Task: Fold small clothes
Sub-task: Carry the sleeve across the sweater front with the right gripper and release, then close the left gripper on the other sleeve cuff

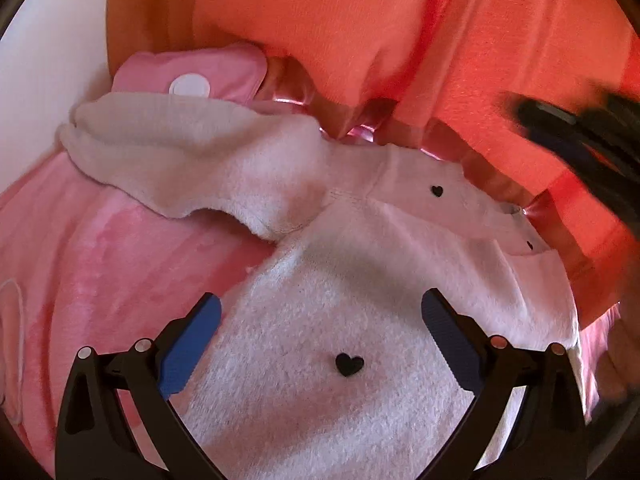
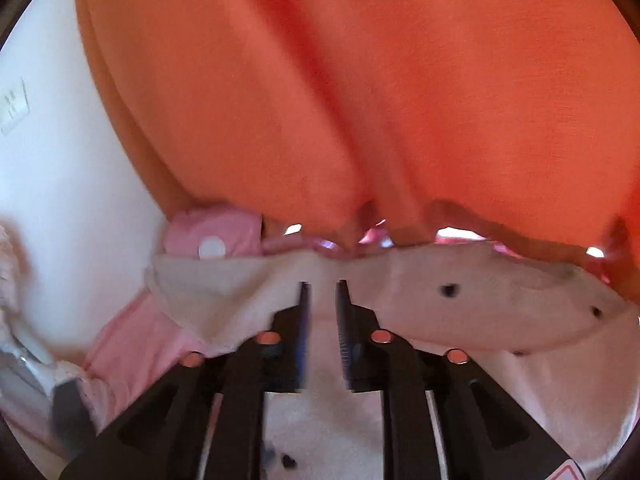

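Observation:
A small white fleece garment with black hearts [image 1: 352, 304] lies on a pink blanket [image 1: 100, 264]. One sleeve [image 1: 168, 156] spreads to the left. My left gripper [image 1: 320, 316] hovers just above the garment's body, wide open and empty, with a heart between its fingers. My right gripper shows as a dark blur at the right edge of the left wrist view [image 1: 580, 140]. In the right wrist view the right gripper [image 2: 323, 292] is low over the same white garment [image 2: 480, 304], its fingers close together with a narrow gap. Whether cloth is pinched between them is not visible.
An orange curtain [image 1: 360, 28] hangs right behind the garment, its hem touching the blanket. A pink pillow with a white round patch [image 1: 188, 76] lies at the back left. A white wall [image 2: 60, 184] with a socket is to the left.

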